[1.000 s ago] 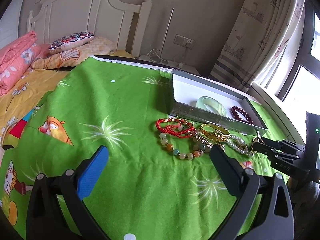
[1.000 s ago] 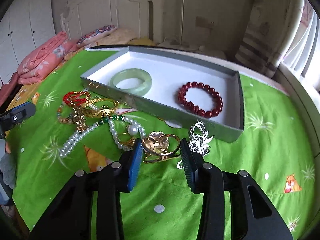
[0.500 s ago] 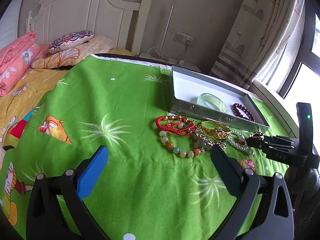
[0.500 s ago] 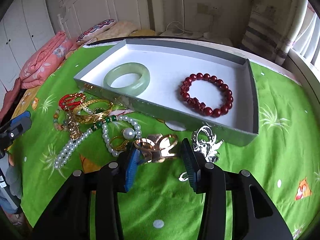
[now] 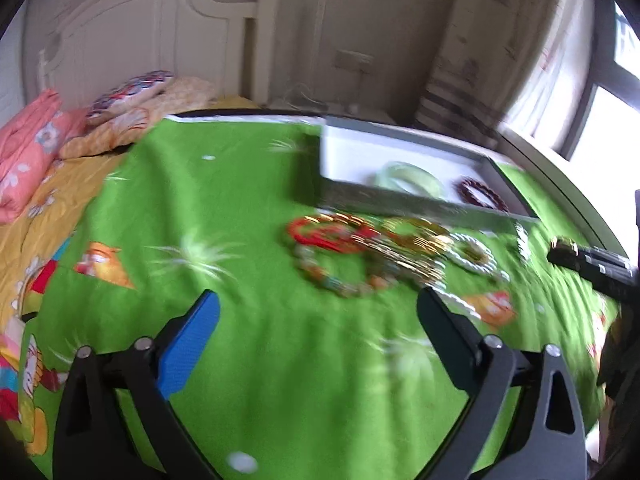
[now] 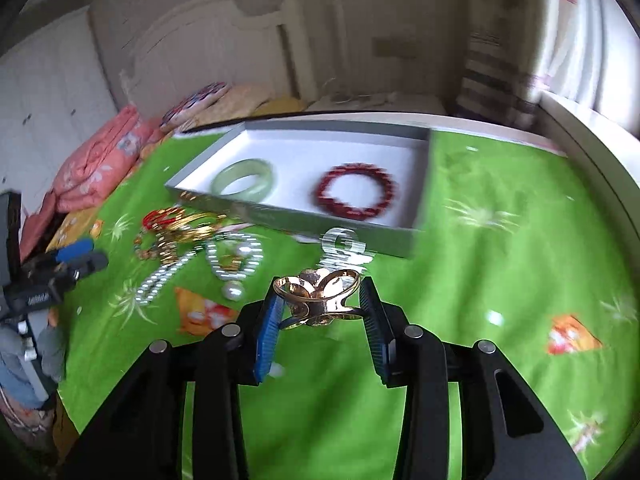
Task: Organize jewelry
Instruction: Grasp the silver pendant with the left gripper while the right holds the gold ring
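Observation:
My right gripper (image 6: 320,292) is shut on a gold flower-shaped ornament (image 6: 318,300) and holds it above the green cloth, its jaws still closing on it. Just beyond lies a silver brooch (image 6: 344,244). Past that stands the grey tray (image 6: 288,216), which holds a jade bangle (image 6: 268,178) and a red bead bracelet (image 6: 348,169). A pile of gold, red and pearl jewelry (image 5: 380,252) lies in front of the tray (image 5: 400,200). My left gripper (image 5: 318,300) hangs wide open over bare cloth short of the pile, its jaws closing slightly with nothing between them.
The green cloth (image 5: 260,360) covers a bed. Pillows (image 5: 132,92) and a pink folded quilt (image 5: 28,148) lie at the far left before a white headboard. A white ledge (image 6: 592,160) and curtains border the right side.
The right gripper has closed on the gold ornament, lifted it off the cloth and carried it nearer the tray. The left gripper has shifted slightly; both views are motion-blurred.

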Motion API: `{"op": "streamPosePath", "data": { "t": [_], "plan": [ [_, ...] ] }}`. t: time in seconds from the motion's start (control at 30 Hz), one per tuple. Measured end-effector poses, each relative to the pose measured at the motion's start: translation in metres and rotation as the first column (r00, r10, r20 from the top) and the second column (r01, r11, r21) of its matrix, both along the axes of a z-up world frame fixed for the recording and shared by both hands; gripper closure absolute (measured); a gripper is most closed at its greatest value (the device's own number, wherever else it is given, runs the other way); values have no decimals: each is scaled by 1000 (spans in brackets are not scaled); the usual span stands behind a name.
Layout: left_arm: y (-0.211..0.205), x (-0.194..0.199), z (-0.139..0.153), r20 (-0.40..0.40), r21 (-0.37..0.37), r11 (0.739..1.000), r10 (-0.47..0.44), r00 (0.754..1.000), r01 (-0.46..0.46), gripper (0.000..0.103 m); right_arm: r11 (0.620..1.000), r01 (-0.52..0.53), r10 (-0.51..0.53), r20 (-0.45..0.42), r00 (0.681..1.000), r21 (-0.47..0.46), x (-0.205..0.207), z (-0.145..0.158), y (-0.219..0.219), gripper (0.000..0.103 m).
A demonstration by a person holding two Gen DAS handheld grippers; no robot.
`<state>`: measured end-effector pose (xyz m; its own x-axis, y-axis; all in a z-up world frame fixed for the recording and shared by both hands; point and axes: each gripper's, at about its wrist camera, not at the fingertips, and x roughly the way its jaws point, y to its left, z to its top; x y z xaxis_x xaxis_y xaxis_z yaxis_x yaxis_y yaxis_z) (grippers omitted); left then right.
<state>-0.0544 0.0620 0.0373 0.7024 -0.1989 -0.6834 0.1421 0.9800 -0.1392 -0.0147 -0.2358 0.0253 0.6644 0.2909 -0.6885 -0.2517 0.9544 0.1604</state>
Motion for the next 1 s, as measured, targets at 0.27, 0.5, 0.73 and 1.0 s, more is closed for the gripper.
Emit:
{"op": "streamPosePath", "data": {
  "t": [0.27,0.5,0.73,1.0],
  "plan": [
    [-111,13,19,-6,-8,971,-238,971,238,8,991,115,-116,8,993,69,-7,-3,-53,64],
    [-189,62,-1,-124,-30,945,-326,937,325,45,984,124,-128,21,992,125,-13,-5,-66,64],
    [-225,83,-13,-164,-41,945,-326,931,323,56,978,115,-123,31,992,176,-15,-7,-73,64],
    [-246,79,-23,-170,39,932,-349,921,360,88,972,116,-128,44,991,204,-17,-7,-77,64]
  ]
}}
